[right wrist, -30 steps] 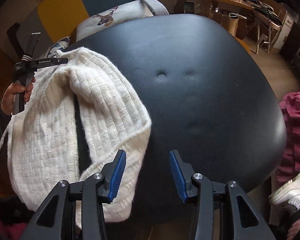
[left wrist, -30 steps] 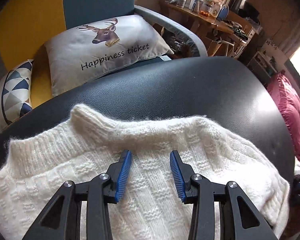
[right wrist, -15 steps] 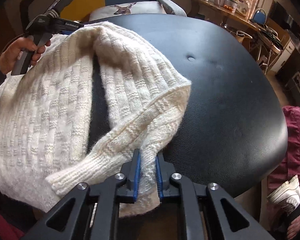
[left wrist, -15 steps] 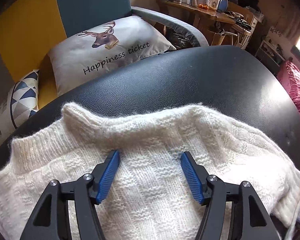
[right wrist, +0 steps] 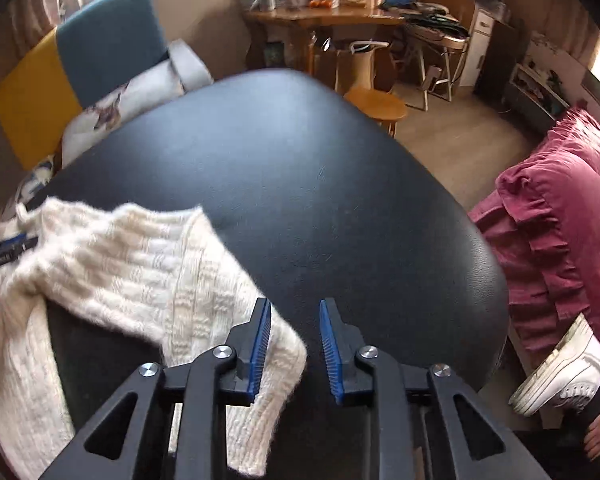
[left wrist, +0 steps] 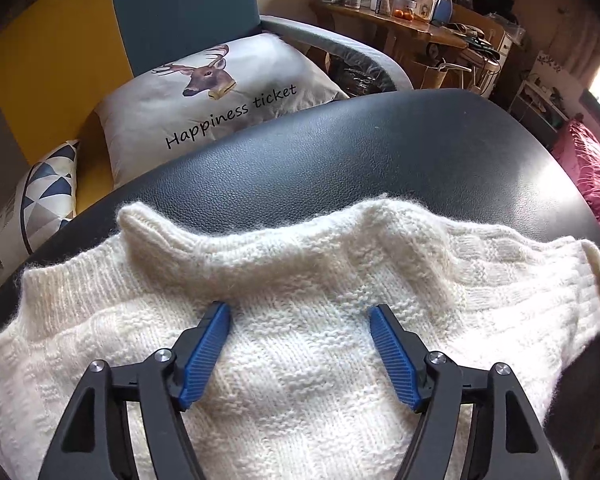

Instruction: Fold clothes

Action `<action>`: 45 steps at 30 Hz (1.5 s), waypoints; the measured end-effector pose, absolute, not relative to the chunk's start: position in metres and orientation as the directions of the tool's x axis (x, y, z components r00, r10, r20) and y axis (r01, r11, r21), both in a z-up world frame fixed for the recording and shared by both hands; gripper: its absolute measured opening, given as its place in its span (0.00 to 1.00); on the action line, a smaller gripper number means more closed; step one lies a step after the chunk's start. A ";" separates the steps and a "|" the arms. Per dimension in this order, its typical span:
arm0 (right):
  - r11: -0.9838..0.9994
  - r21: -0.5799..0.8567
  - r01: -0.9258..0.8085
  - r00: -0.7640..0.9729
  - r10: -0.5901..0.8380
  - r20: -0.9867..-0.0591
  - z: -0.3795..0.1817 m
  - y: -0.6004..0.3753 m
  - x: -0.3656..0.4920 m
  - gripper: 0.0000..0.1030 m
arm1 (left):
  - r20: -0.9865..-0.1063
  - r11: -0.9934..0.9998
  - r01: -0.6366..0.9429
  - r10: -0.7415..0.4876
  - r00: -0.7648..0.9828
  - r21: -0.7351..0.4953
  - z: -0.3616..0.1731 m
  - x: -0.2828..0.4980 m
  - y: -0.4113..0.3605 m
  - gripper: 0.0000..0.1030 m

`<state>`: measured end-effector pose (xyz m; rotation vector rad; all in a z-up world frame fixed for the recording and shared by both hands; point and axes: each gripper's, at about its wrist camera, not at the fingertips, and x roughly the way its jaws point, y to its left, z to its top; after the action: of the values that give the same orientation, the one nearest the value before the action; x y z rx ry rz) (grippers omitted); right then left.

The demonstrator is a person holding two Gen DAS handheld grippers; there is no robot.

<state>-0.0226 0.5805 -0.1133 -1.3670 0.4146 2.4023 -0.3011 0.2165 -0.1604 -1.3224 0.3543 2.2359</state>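
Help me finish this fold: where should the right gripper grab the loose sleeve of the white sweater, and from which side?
Probably the ribbed cuff end of the sleeve, beside the open right gripper. Come from the table's near edge: the cuff hangs over the black table, so one finger can get under it.

Bare black tabletop (right wrist: 340, 184) beyond sweater (right wrist: 148, 256)

The sweater (left wrist: 300, 320) runs off the left wrist view at six, seven and nine o'clock, so its hem is unseen. In the right wrist view it is motion-blurred, and the left gripper (right wrist: 8, 248) is cut off at nine o'clock. Items on the desk (left wrist: 400, 28) at one o'clock are too small to tell.
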 end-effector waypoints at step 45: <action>-0.877 0.129 -0.463 -0.632 0.225 -0.742 -0.088 0.634 -0.038 0.23 | -0.858 -0.832 -0.543 0.358 -0.368 -0.114 -0.148 -0.297 0.209 0.70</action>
<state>-0.0378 0.6344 -0.0880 -1.0742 0.4363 2.4960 -0.2971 0.2089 -0.1480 -1.3197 0.2532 2.2102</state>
